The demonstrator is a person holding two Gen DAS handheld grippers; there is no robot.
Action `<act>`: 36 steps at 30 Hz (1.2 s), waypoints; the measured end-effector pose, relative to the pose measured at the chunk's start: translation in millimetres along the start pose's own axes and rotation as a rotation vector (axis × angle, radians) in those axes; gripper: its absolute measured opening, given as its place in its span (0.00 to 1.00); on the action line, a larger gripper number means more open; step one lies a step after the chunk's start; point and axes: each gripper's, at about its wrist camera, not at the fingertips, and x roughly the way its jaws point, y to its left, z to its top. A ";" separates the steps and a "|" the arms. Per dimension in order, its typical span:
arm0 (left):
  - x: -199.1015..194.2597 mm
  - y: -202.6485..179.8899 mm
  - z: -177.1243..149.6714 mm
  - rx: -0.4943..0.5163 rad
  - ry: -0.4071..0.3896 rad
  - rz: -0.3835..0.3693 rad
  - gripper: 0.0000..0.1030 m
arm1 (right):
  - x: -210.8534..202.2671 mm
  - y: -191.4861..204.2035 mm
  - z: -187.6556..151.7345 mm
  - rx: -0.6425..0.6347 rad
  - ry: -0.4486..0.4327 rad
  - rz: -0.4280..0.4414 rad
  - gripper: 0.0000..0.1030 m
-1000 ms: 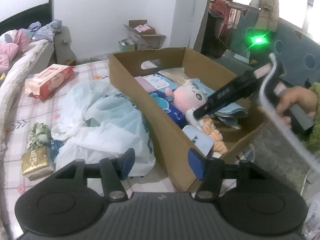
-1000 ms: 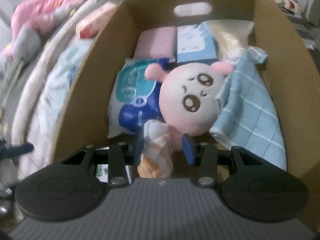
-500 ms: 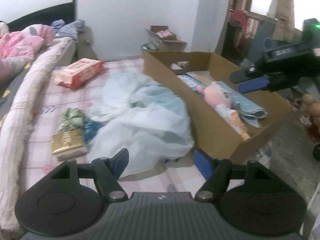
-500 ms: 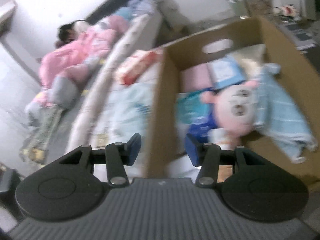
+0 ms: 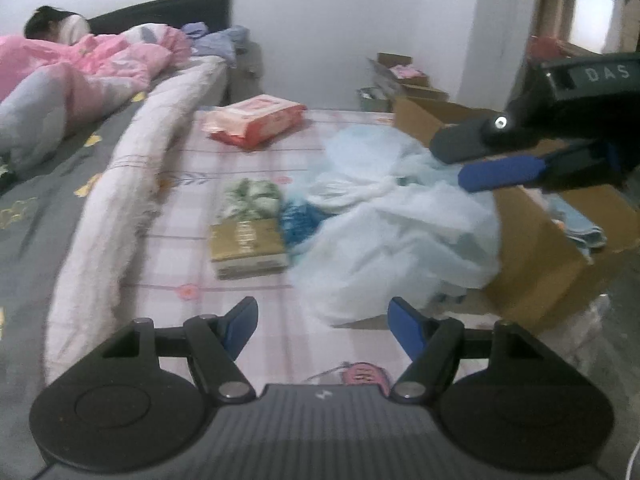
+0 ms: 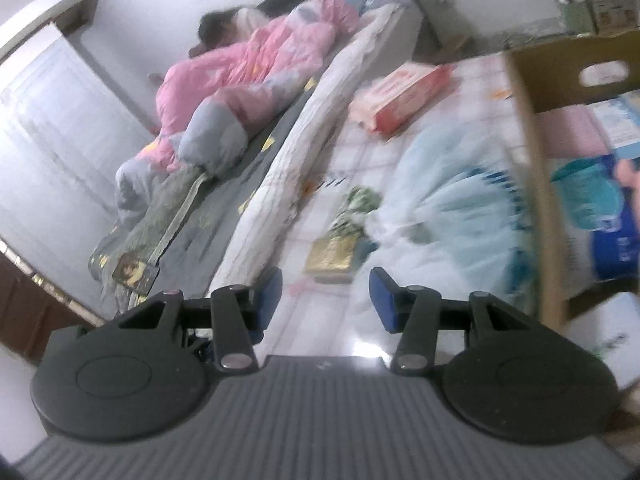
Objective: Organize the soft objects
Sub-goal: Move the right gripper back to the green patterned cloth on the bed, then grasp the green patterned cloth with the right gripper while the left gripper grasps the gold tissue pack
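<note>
**Both grippers hang empty over the bed, ready for the next soft thing**

The bed (image 5: 256, 288) is the biggest thing here, with a pink checked sheet. A person lies asleep at the far side under a pink quilt (image 5: 100, 64).

The cardboard box (image 5: 536, 256) sits on the right edge of the bed. It is the place for soft things, and blue and pink packs already lie inside it.

Just beside the box is a big pale blue plastic bag (image 5: 400, 232), all crumpled. It likely needs both grippers, as it is floppy.

Farther back lies a red pack of wipes (image 5: 256, 124). Touching the bag's left side is a gold pack (image 5: 248, 246) with a green and white bundle (image 5: 252, 198) behind it.

The left gripper (image 5: 322, 326) has its jaws wide apart and holds nothing. The right gripper (image 6: 326, 298) has its jaws partly apart and holds nothing too. Both point down at the loose things, so I think one gets picked next.
</note>
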 end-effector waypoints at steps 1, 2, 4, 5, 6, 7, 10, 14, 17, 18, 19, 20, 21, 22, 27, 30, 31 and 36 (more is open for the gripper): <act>1.0 4.5 0.3 -0.005 0.000 0.013 0.71 | 5.8 3.5 2.0 -0.011 0.014 -0.003 0.46; 2.2 8.8 1.2 -0.012 -0.001 0.024 0.70 | 12.2 8.1 5.6 -0.029 0.031 -0.013 0.46; 5.0 18.8 5.4 -0.035 -0.009 0.040 0.70 | 20.1 16.5 13.8 -0.061 0.054 -0.025 0.46; 5.8 22.7 7.7 -0.043 -0.017 0.041 0.70 | 23.4 20.7 20.2 -0.081 0.066 -0.028 0.46; 7.0 26.7 11.3 -0.051 -0.027 0.043 0.70 | 27.2 25.1 26.2 -0.097 0.077 -0.029 0.46; 8.9 30.9 15.5 -0.056 -0.038 0.046 0.70 | 33.3 30.0 34.0 -0.113 0.093 -0.029 0.46; 17.9 39.7 28.6 -0.059 -0.066 0.054 0.70 | 51.7 37.2 57.7 -0.135 0.140 -0.039 0.46; 41.0 49.0 42.5 -0.049 -0.060 0.060 0.70 | 88.2 48.2 87.8 -0.208 0.198 -0.076 0.46; 62.3 56.0 47.7 -0.058 -0.028 0.064 0.70 | 127.5 52.6 107.6 -0.280 0.261 -0.117 0.49; 69.5 58.1 48.8 -0.066 -0.015 0.063 0.70 | 141.2 51.7 112.6 -0.292 0.282 -0.132 0.51; 76.6 60.0 49.8 -0.076 0.000 0.065 0.70 | 157.0 51.6 117.1 -0.308 0.314 -0.144 0.52; 83.6 61.6 50.5 -0.083 0.013 0.064 0.71 | 174.0 50.5 120.9 -0.324 0.340 -0.160 0.53; 89.4 63.3 50.5 -0.086 0.024 0.062 0.71 | 186.6 49.4 123.0 -0.334 0.356 -0.176 0.55; 96.3 64.0 51.1 -0.086 0.039 0.060 0.72 | 201.1 48.2 124.8 -0.348 0.381 -0.191 0.57; 120.9 65.7 51.3 -0.082 0.087 0.062 0.77 | 257.8 39.1 128.7 -0.389 0.475 -0.220 0.73; 133.2 69.6 51.2 -0.106 0.107 0.046 0.83 | 279.4 31.6 128.9 -0.405 0.500 -0.236 0.75; 136.2 70.4 51.2 -0.114 0.108 0.040 0.84 | 284.1 28.7 128.6 -0.403 0.506 -0.236 0.75; 149.2 70.1 50.8 -0.115 0.137 0.031 0.85 | 306.4 12.1 120.2 -0.362 0.565 -0.222 0.75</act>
